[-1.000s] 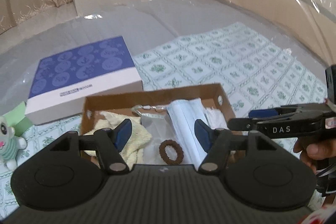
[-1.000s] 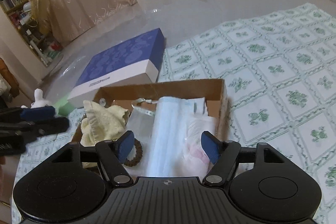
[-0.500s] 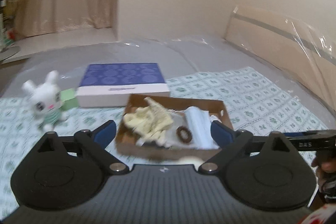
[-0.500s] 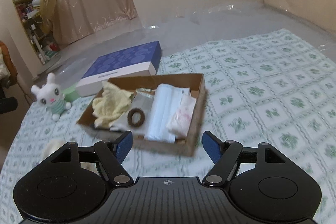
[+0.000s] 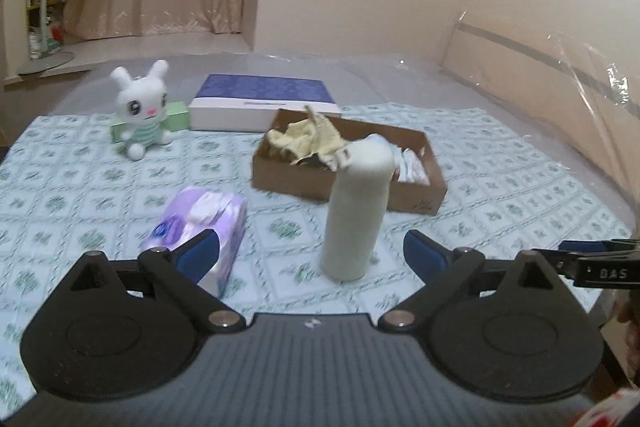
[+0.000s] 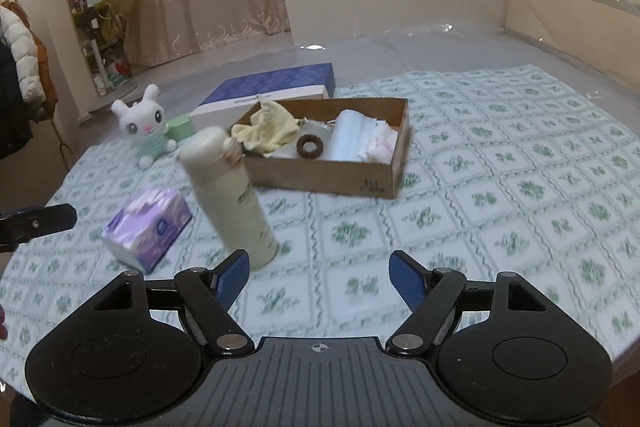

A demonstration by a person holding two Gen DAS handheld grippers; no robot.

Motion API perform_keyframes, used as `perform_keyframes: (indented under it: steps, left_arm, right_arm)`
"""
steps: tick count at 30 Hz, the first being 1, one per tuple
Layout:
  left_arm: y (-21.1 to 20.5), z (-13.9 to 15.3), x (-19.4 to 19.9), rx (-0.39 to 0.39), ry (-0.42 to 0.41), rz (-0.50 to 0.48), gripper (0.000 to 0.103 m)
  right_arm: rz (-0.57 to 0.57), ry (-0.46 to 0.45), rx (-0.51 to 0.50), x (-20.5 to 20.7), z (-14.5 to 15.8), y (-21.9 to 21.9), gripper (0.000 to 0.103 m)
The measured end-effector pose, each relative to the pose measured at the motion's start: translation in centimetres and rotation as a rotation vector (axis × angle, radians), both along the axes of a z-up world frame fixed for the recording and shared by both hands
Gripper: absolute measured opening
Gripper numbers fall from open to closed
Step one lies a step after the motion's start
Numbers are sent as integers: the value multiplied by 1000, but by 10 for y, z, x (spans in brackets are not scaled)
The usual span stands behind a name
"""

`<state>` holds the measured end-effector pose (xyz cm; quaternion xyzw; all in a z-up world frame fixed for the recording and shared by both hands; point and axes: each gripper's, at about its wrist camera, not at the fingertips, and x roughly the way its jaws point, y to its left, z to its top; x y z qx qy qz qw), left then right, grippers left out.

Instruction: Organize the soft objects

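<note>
Both grippers — farther from box [image 5: 348, 167]

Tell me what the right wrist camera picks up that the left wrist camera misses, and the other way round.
Only the right wrist view shows the brown ring in the cardboard box, the blue packet beside it, and coats hanging at far left. Only the left wrist view shows the left gripper with both fingers spread, nothing between them. Both share the cream bottle standing upright, the purple tissue pack, the plush rabbit, the yellow cloth and the blue-lidded box.
</note>
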<state>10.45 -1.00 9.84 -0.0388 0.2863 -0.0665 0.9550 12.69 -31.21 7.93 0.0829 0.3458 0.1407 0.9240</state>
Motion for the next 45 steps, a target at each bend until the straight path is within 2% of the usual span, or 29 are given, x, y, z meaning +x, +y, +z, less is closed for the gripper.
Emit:
perform_keyframes:
  steps: [5,9,19,31,45]
  left_arm:
    - [1,-11,-21,4,68,31,97]
    - [-2,-19,-38,26,91,59,97]
    - [-9,-42,-71,22,140,81,97]
    - [-15,-56,-99,38,164,81,97]
    - [-15,-56,-101,39,166,84,97]
  right_arm:
    - [-1,-18,-14,-36,-1,16,76]
    - [10,-30,-38,-56,-2,26,77]
    - [24,-19,-65,-88,-10,41,77]
    - [46,-13,-124,-108,-23,58,77]
    - [49,-8,-130,-109,-25,60,77]
